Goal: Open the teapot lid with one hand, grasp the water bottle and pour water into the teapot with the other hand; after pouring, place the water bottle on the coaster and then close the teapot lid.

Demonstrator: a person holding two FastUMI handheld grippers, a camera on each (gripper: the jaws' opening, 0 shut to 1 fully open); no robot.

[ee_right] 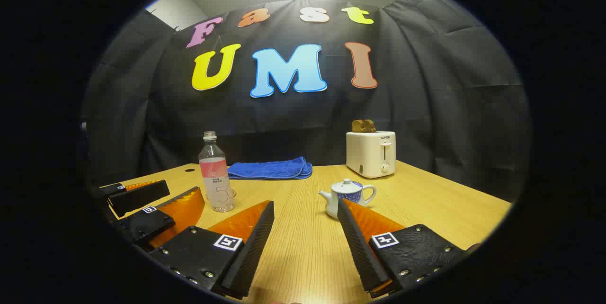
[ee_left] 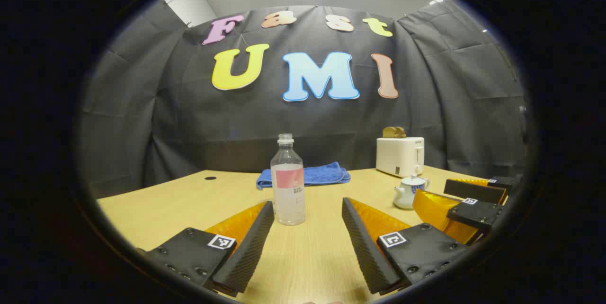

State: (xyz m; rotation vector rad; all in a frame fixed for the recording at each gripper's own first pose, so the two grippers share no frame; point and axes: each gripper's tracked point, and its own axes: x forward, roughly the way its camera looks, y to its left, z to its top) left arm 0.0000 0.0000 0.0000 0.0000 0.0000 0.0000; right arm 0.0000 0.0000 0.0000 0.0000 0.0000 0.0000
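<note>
A clear water bottle (ee_left: 288, 181) with a pink label stands upright on the wooden table (ee_left: 180, 204), just ahead of my left gripper (ee_left: 308, 208) and slightly left of its centre line. That gripper is open and holds nothing. The small white and blue teapot (ee_right: 348, 195) sits with its lid (ee_right: 347, 182) on, just beyond the right finger of my right gripper (ee_right: 305, 204), which is open too. In the right gripper view the bottle (ee_right: 215, 178) stands at the left, with a small round coaster (ee_right: 231, 193) at its base. The left gripper (ee_right: 180, 191) shows beside it.
A white toaster (ee_right: 371, 152) holding bread stands at the back right. A folded blue cloth (ee_right: 270, 169) lies at the back near the wall. In the left gripper view the right gripper (ee_left: 450, 200) is at the right, next to the teapot (ee_left: 409, 192).
</note>
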